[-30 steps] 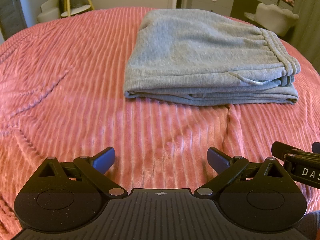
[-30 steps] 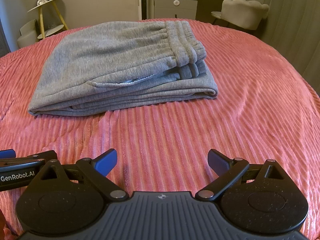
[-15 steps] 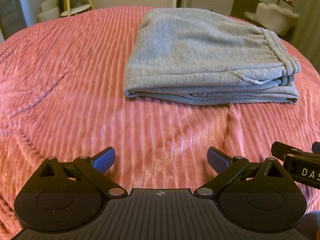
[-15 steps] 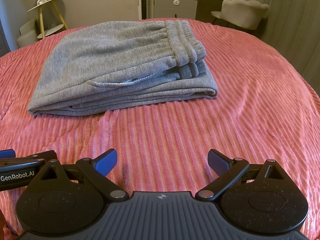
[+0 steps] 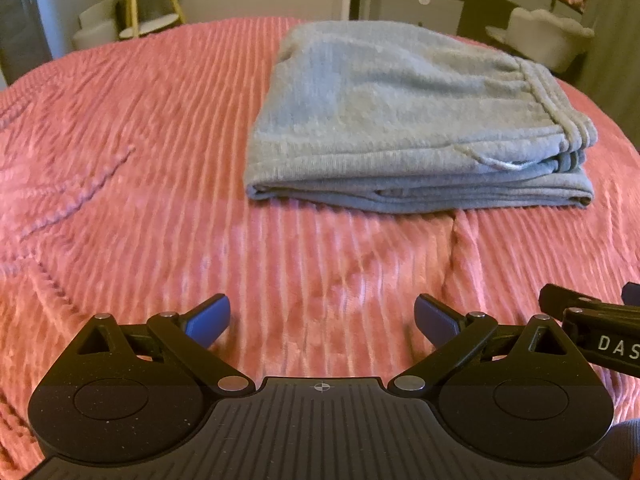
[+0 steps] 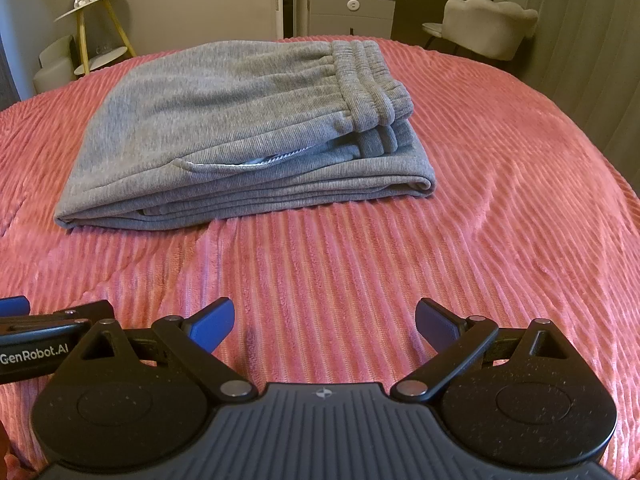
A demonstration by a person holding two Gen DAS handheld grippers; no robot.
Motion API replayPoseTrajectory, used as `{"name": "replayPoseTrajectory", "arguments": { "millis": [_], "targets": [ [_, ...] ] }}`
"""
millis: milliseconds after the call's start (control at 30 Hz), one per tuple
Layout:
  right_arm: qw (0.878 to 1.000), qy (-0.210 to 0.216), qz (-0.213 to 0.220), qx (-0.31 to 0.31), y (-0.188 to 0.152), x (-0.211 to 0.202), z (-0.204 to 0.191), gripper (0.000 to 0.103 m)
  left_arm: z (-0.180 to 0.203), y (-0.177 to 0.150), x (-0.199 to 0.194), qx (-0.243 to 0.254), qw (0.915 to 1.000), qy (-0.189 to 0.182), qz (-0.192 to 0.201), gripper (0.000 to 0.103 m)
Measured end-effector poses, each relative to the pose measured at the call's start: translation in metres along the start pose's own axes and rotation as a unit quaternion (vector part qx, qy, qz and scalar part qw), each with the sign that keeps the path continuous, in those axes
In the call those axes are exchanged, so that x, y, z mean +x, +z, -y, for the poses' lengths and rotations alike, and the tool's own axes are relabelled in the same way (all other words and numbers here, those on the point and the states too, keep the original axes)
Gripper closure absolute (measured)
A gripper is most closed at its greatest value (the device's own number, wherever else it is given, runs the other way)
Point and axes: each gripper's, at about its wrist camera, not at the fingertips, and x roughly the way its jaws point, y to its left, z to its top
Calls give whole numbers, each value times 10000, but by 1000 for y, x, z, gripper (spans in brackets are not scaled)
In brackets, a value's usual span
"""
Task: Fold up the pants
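A pink ribbed plush bedspread (image 6: 460, 220) covers the bed and fills most of both views, with a small crease running toward the near edge of the folded grey knit sweatpants (image 6: 240, 128), which lie flat in a layered stack near the middle of the bed, waistband to the right. Behind the bed stand a yellow-legged side table (image 6: 96, 28), a grey drawer cabinet (image 6: 352, 16) and a pale shell-backed chair (image 6: 488, 28). The left gripper (image 5: 322, 316) and the right gripper (image 6: 325, 318) both hover over bare bedspread well short of the pants, blue pads spread wide and gripping nothing. The left view is slightly blurred, and its right edge cuts off the other gripper's lettered body. Only the right view shows the gathered waistband (image 6: 368, 80) and the white pocket lining clearly; only the left view shows the braided ridge (image 5: 80, 196) in the bedspread.
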Motion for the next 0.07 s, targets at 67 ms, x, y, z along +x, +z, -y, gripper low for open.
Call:
{"name": "replayPoseTrajectory", "arguments": {
  "millis": [67],
  "targets": [
    [10000,-1,-4,-4,0,0,0,6,-1,1,-1,-16,10000,-38,9,2]
  ]
}}
